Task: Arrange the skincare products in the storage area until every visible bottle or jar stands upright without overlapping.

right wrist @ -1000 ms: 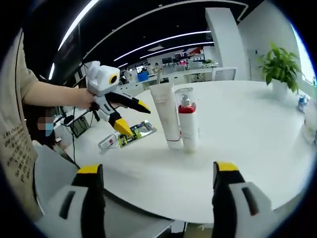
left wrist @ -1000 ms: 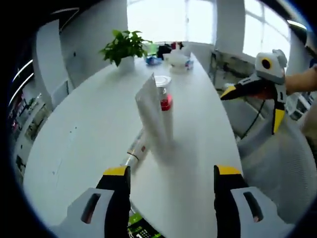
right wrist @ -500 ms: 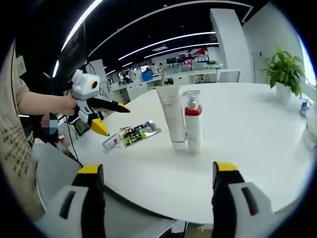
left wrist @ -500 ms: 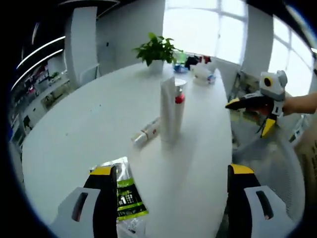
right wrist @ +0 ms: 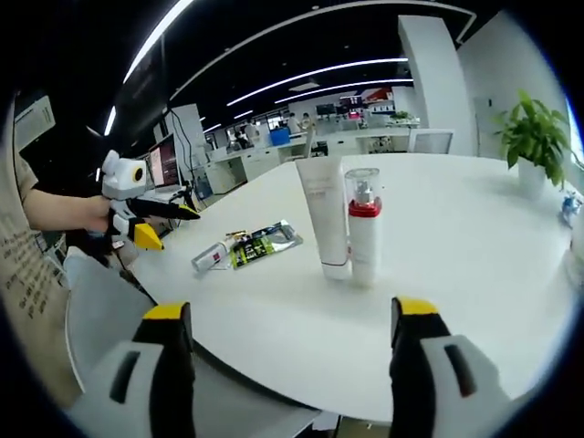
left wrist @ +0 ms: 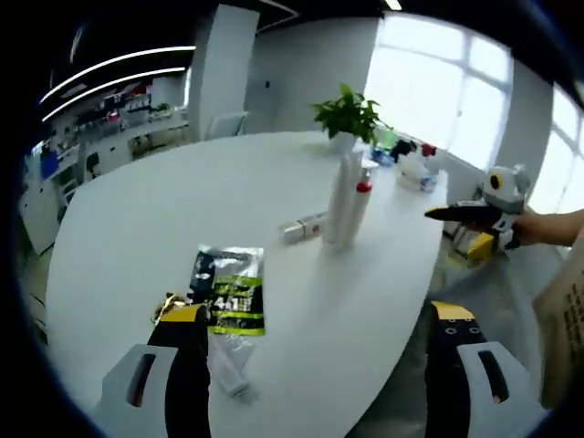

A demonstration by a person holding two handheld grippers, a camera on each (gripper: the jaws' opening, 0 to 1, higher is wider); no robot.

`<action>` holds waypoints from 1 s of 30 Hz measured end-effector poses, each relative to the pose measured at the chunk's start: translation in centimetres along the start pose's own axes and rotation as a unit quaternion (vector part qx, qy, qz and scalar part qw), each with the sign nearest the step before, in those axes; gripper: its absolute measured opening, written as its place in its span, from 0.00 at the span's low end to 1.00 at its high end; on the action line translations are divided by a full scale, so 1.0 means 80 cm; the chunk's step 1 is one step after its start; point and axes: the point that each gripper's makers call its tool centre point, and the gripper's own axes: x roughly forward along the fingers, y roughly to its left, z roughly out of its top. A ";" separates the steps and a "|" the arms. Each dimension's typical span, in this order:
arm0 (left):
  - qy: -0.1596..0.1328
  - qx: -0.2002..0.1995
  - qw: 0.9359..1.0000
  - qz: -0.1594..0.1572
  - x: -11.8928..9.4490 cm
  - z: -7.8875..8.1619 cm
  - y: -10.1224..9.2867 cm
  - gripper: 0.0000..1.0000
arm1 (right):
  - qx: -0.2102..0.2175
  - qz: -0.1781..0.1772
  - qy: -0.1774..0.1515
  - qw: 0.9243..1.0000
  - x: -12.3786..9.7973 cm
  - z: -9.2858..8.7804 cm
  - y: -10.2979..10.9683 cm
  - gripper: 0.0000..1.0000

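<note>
You have a broad white oval table (left wrist: 137,210) in front of you, with a potted plant (left wrist: 349,114) at its far end beside a small clutter of bottles (left wrist: 406,157) by the window. In the right gripper view the same table (right wrist: 456,274) runs away toward the plant (right wrist: 531,137) at the right.

Near the middle of the table your white tube (right wrist: 326,214) stands upright on its cap, and the clear pump bottle with the red collar (right wrist: 364,228) stands upright just beside it, on its right in the right gripper view, very close or touching. In the left gripper view the tube (left wrist: 338,199) and the pump bottle (left wrist: 359,201) stand as a pair, far from your jaws.

A green and black sachet (left wrist: 228,290) lies flat on the table near your left gripper (left wrist: 318,321); in the right gripper view it (right wrist: 265,245) lies left of the standing pair. A small white bottle with a red label (left wrist: 302,226) lies on its side just left of the standing pair. In the right gripper view a small bottle (right wrist: 211,257) lies on its side next to the sachet.

Your left gripper holds nothing, its jaws wide apart. Your right gripper (right wrist: 286,321) is likewise spread and empty, low over the near table edge.
</note>
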 end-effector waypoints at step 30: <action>-0.019 -0.092 0.993 0.076 -0.060 -0.067 0.026 0.97 | 0.006 0.002 0.013 1.000 0.006 -0.010 -0.005 0.89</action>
